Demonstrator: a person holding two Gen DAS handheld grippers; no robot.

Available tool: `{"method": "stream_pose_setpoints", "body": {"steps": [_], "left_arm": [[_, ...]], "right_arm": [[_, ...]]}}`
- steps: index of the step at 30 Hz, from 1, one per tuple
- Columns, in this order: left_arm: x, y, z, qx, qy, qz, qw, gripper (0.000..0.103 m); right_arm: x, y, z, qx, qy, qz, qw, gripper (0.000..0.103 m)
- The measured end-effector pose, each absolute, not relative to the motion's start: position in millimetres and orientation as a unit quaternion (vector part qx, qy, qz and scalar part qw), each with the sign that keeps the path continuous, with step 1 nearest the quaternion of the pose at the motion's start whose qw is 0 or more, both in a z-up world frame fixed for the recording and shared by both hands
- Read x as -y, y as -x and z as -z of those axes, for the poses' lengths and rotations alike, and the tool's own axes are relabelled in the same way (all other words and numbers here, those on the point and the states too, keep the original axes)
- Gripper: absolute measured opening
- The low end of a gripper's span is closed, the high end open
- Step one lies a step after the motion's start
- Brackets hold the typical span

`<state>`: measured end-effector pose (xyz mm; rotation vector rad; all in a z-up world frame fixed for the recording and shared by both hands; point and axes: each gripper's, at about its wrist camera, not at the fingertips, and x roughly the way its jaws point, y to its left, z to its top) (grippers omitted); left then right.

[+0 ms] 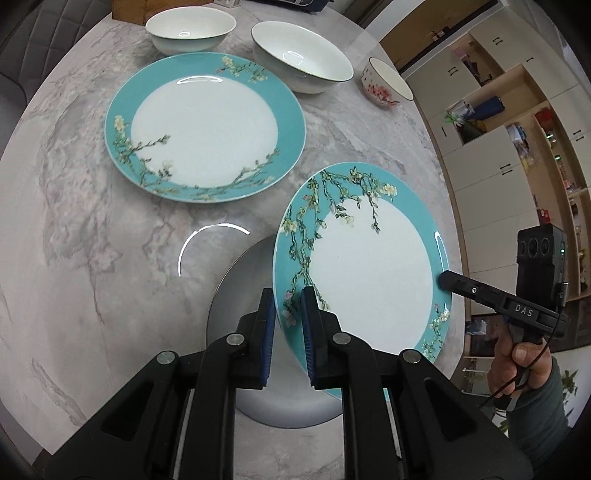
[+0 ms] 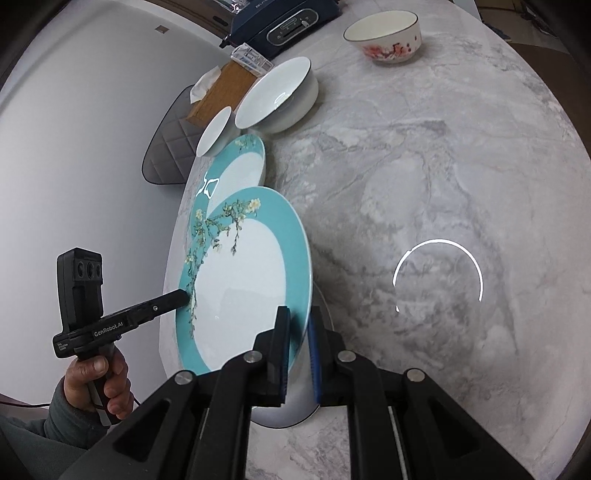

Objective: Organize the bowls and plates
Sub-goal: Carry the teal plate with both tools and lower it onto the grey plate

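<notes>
A teal-rimmed floral plate (image 1: 369, 273) is held above the marble table, gripped on opposite rims by both grippers. My left gripper (image 1: 288, 314) is shut on its near rim; my right gripper (image 2: 297, 332) is shut on the other rim of the same plate (image 2: 243, 280). The right gripper's finger shows in the left wrist view (image 1: 448, 281), the left one's in the right wrist view (image 2: 173, 297). A second matching plate (image 1: 205, 127) lies flat on the table beyond. Two white bowls (image 1: 190, 31) (image 1: 301, 55) and a small bowl with red flowers (image 1: 386, 83) stand farther back.
The round marble table (image 1: 92, 240) carries a grey shadow under the lifted plate. A wooden tissue box (image 2: 221, 90) and a dark blue appliance (image 2: 288, 22) stand at the table's far edge. A grey chair (image 2: 168, 147) and shelving (image 1: 517, 129) are beside the table.
</notes>
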<state>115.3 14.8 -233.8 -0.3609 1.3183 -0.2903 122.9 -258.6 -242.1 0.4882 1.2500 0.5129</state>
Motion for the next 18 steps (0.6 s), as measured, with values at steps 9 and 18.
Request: {"method": "stream_pose_setpoints", "body": {"steps": [9, 18], "left_arm": [[-39.5, -81.7, 270.6, -0.622, 0.167, 0.129, 0.754, 0.012], [-44.8, -77.3, 290.9, -0.628, 0.163, 0.127, 0.75, 0.012]], "right_arm": [[235.9, -87.3, 269.1, -0.589, -0.219, -0.219, 0.746, 0.012], [223.2, -76.5, 282.0, -0.599, -0.209, -0.211, 0.743, 0.012]]}}
